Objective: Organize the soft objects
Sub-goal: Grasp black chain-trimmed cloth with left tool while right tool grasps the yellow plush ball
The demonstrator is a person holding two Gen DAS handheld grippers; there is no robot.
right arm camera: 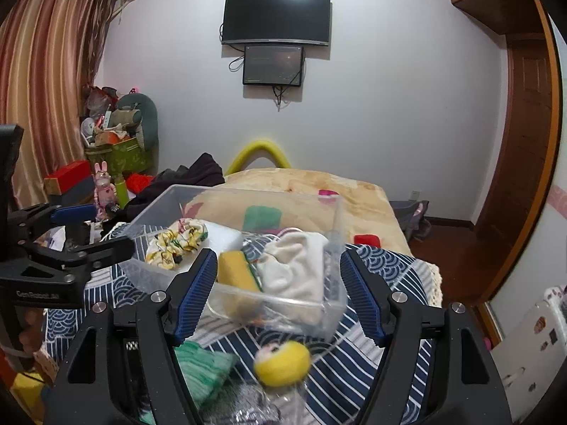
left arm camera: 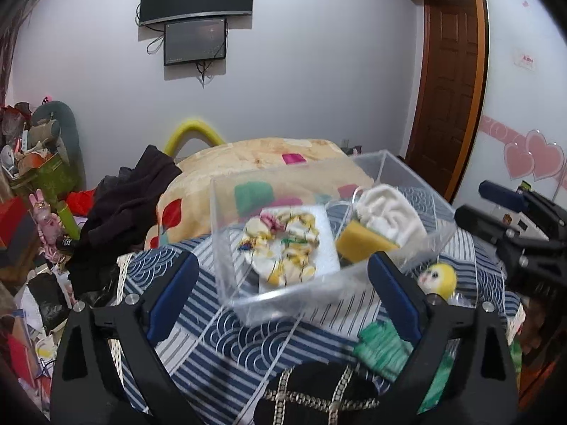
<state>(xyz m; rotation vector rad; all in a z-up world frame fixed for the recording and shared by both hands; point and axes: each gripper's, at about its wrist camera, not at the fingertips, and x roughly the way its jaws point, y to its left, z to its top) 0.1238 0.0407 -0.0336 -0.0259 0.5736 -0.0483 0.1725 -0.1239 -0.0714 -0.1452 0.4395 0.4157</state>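
Note:
A clear plastic box (left arm camera: 226, 255) (right arm camera: 170, 198) sits on the blue patterned cloth (left arm camera: 234, 347) (right arm camera: 407, 269). It holds a floral yellow-white cloth (left arm camera: 283, 248) (right arm camera: 177, 241), a white sponge (left arm camera: 326, 248) (right arm camera: 223, 235), a yellow sponge (left arm camera: 361, 242) (right arm camera: 235, 271) and a white cloth (left arm camera: 386, 212) (right arm camera: 297, 265). A yellow plush doll (left arm camera: 437, 279) (right arm camera: 281, 363) and a green knitted piece (left arm camera: 381, 350) (right arm camera: 200, 364) lie outside the box. My left gripper (left arm camera: 283, 299) is open and empty in front of the box. My right gripper (right arm camera: 280, 299) is open and empty, above the doll.
A black-and-gold bag (left arm camera: 319, 393) lies at the near edge. A beige blanket (left arm camera: 269, 156) (right arm camera: 308, 194) covers the bed behind. Dark clothes (left arm camera: 127, 205) and cluttered boxes (left arm camera: 42, 173) (right arm camera: 117, 156) stand left. A brown door (left arm camera: 450, 88) is right.

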